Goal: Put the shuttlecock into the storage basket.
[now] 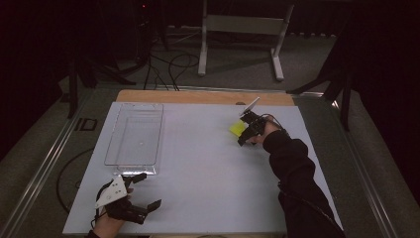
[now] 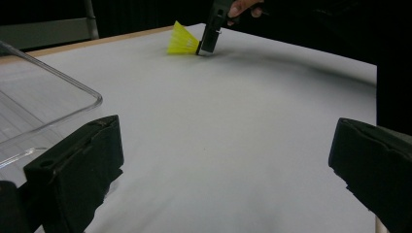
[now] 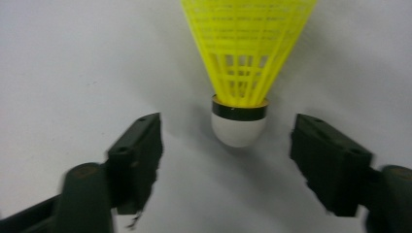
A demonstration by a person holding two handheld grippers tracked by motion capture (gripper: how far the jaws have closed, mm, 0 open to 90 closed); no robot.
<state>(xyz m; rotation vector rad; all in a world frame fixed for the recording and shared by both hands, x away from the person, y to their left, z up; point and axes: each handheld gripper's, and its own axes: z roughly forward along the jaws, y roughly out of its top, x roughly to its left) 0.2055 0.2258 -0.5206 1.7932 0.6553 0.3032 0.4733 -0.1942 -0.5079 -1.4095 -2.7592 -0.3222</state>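
Right gripper view: right gripper (image 3: 227,145) jaws spread, yellow shuttlecock (image 3: 243,63) lying on white table (image 3: 73,58), its white cork between the jaws, untouched. Left gripper (image 1: 130,196) jaws spread, beside clear tray (image 1: 133,136).

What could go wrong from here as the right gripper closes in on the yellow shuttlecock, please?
1. The right gripper is open around the shuttlecock's rounded white cap; closing there might squirt it away across the white sheet.
2. Closing farther forward could crush the thin mesh skirt.
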